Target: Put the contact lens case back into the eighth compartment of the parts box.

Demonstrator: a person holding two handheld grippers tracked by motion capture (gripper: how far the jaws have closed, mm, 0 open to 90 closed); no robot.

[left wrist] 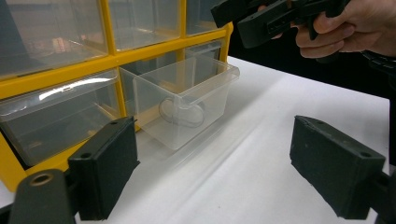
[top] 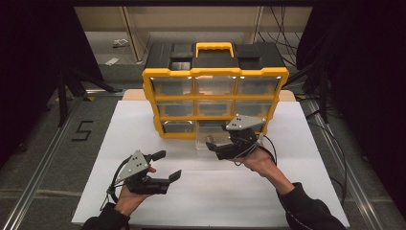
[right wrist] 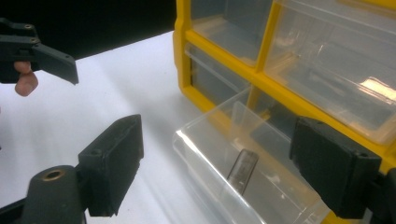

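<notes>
A yellow and black organizer (top: 215,76) with clear drawers stands at the back of the white table. Its bottom middle drawer (top: 203,142) is pulled partway out, and it looks empty in the left gripper view (left wrist: 187,100). My right gripper (top: 216,137) hovers open over the drawer's front; in the right gripper view the drawer (right wrist: 219,154) lies between and beyond the spread jaws of that gripper (right wrist: 224,168). My left gripper (top: 168,165) is held open above the table, left of and nearer than the drawer, with nothing between its fingers (left wrist: 107,172).
The white table top (top: 206,196) spreads in front of the organizer. The other drawers (top: 172,86) sit pushed in. Cables (top: 335,158) trail along the right side, and dark floor with a metal rail (top: 43,158) lies to the left.
</notes>
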